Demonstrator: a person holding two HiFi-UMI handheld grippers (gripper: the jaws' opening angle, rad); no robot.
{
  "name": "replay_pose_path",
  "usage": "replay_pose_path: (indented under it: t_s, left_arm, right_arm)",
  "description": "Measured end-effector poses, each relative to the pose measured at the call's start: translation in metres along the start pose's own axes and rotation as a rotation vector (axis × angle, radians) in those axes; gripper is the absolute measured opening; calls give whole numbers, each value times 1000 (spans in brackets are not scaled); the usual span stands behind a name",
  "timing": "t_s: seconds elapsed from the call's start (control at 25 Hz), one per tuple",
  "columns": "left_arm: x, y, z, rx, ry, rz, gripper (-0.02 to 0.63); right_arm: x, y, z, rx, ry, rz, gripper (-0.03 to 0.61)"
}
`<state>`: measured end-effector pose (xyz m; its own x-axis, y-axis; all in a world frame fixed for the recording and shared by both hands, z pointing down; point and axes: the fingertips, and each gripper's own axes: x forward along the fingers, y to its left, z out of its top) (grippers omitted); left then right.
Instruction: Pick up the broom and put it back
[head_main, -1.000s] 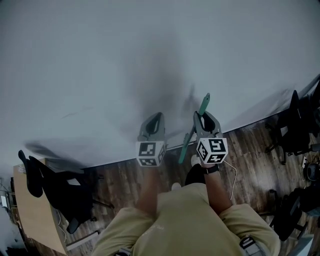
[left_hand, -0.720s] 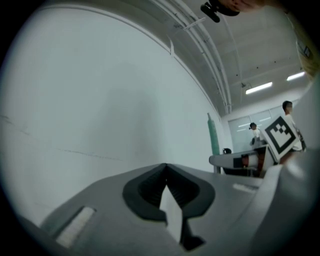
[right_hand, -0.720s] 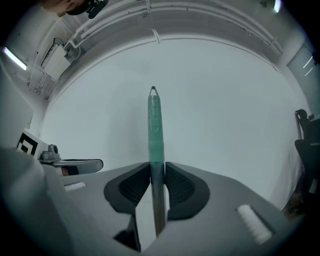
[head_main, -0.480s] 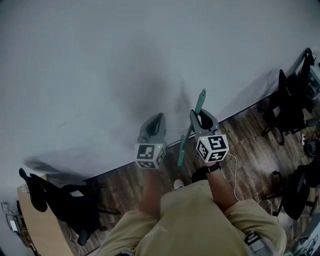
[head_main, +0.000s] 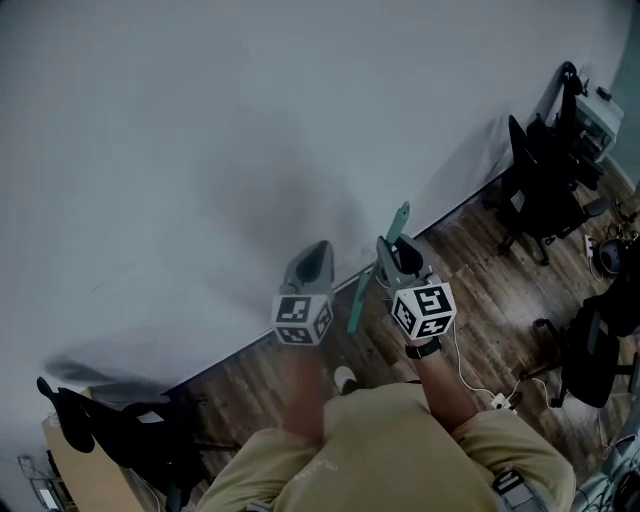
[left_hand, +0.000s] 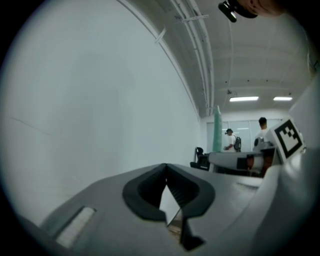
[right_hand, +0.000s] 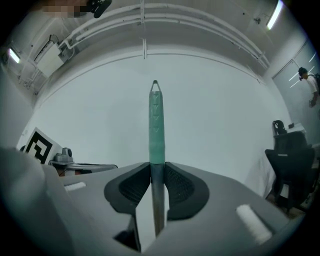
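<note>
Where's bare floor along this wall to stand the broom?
The floor at the wall's foot is bare between the left chair and the right chairs; the broom fits there. Crowded at right: chairs and a cable.

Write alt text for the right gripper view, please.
The right tongs are shut on the broom handle, which stands upright with its green grip pointing up, in front of a plain white wall. A black office chair sits at the right edge.
</note>
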<state>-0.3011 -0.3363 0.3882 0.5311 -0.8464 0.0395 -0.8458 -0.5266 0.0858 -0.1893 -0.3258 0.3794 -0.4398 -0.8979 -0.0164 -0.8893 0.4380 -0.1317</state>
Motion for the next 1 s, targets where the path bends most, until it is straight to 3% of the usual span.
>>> replay_pose_path:
  t_s: [0.24, 0.52, 0.64, 0.84, 1.0]
  left_arm:
    - [34, -115, -35, -20, 81, -90, 2]
    - [65, -256, -28, 28, 122, -259, 2]
    - [85, -340, -30, 60, 140, -392, 2]
    - [96, -488, -52, 179, 165, -693, 2]
    - [114, -573, -67, 160, 186, -856, 2]
  right_arm:
    - [-84, -85, -14, 35, 49, -111, 94]
    - [-200, -174, -6, 92, 43, -284, 101]
    - [-269, -226, 5, 112, 9, -414, 101]
    - [-384, -303, 11, 64, -4, -661, 92]
    - [-458, -344, 6, 80, 0, -833, 97]
